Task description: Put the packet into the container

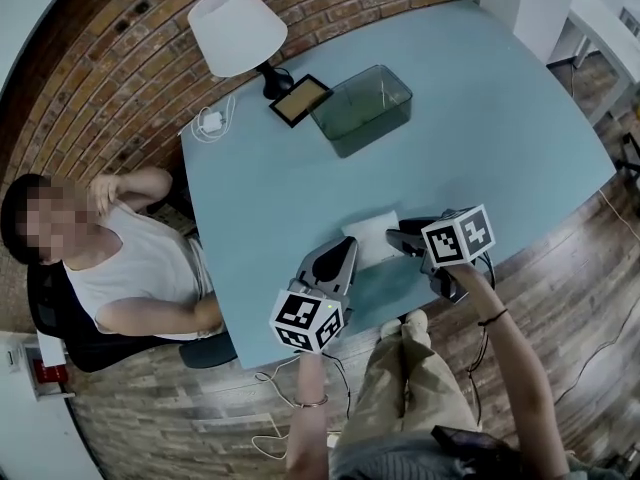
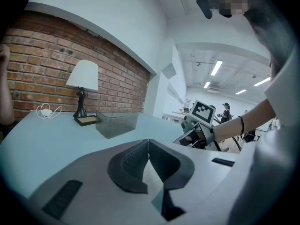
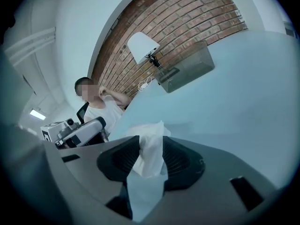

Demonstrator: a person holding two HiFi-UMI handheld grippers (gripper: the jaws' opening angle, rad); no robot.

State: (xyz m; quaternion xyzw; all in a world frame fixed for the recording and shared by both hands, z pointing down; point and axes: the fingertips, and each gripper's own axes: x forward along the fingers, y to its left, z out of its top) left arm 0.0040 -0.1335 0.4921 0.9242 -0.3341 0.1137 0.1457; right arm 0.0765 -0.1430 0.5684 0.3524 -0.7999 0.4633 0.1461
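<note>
Table: pale blue table [image 1: 500,128] with a brick wall [image 1: 90,78] behind it, that's our whole setup.
Right fingers: spread wide on the right gripper [image 3: 151,142]. The edge of the white packet [image 1: 372,240] sits in the gap, and as far as we can see the pads aren't squeezing it.
Left fingers: the left gripper [image 2: 149,143] has its jaws closed tip to tip, with nothing in them.
Packet: lying flat on the table, well apart from the container [image 1: 362,108], on its near side. We've got one gripper nose at each end of it.
Hands: both of ours are low over the table edge, even further from the container than the packet is.
Container: clear, tinted, open on top, and we see nothing inside it.
Frame: a small dark frame [image 1: 300,100] lies just beside the container's left corner.
Lamp: a white-shaded lamp [image 1: 238,30] stands near the container, just past the frame.
Charger: a white plug and cable [image 1: 212,123] sit further out from the container than the lamp, by the table's left edge.
Bystander: a seated person [image 1: 130,258] in a white top, well apart from the container, off the left side of the table.
</note>
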